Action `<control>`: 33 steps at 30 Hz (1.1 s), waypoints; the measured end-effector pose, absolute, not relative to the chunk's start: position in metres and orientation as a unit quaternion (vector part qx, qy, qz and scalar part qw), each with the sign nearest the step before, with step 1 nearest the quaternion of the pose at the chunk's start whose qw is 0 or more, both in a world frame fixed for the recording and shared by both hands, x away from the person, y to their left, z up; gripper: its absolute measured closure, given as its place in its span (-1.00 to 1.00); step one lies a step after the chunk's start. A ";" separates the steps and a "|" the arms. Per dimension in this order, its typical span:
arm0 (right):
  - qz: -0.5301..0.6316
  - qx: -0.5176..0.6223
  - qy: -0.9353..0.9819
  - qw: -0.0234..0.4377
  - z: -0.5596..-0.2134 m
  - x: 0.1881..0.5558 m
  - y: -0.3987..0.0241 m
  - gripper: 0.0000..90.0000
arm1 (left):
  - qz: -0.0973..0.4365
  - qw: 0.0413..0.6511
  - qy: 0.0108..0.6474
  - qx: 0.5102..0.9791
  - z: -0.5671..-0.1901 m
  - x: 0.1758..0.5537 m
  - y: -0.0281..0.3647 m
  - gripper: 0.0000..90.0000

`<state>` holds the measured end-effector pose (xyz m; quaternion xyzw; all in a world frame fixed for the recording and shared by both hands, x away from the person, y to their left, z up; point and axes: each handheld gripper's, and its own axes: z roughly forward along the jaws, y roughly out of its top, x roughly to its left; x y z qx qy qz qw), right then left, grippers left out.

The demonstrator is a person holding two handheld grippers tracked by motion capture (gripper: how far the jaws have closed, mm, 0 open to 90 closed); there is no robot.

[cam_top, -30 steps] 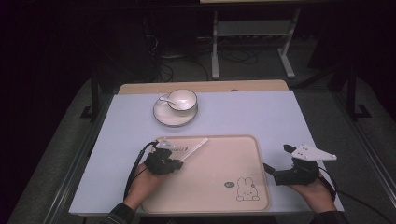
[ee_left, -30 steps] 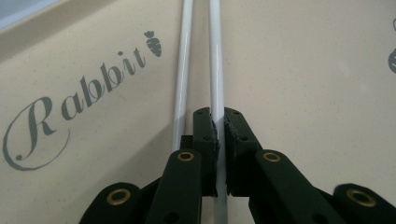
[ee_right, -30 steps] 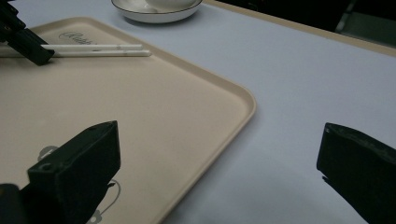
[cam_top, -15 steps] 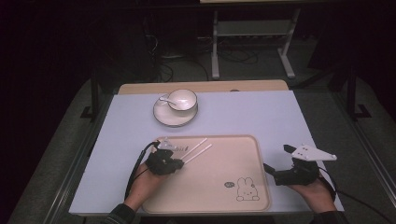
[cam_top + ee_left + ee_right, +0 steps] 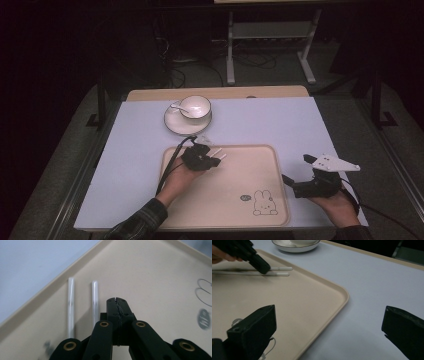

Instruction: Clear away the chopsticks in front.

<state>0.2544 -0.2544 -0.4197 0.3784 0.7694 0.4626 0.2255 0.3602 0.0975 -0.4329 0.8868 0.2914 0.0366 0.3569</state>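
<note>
I'm holding the left gripper [image 5: 117, 301] pinched together, empty, beside two chopsticks [image 5: 94, 298] on the tray [image 5: 260, 165], probably for nudging; the right gripper [image 5: 329, 332] is gaping wide.

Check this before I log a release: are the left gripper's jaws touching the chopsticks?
Apart. The left gripper view shows the left gripper shut beside the chopsticks, tray visible between.

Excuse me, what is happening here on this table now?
A person holds a gripper in each hand. The left gripper is shut with nothing in it, beside two white chopsticks lying in the beige tray. The right gripper waits open off the tray's right side. A cup sits on its saucer beyond.
</note>
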 end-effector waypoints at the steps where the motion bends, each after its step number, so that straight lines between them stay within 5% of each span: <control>1: 0.462 0.378 0.770 0.226 -0.420 0.254 -0.254 -1.00 | 0.035 0.358 0.293 0.886 -0.435 0.364 0.094 0.99; 12: 0.464 0.379 0.769 0.224 -0.420 0.254 -0.255 -1.00 | 0.051 0.355 0.330 0.873 -0.442 0.390 0.105 0.99; 33: 0.463 0.378 0.770 0.226 -0.419 0.254 -0.254 -1.00 | 0.048 0.334 0.364 0.868 -0.438 0.369 0.178 0.99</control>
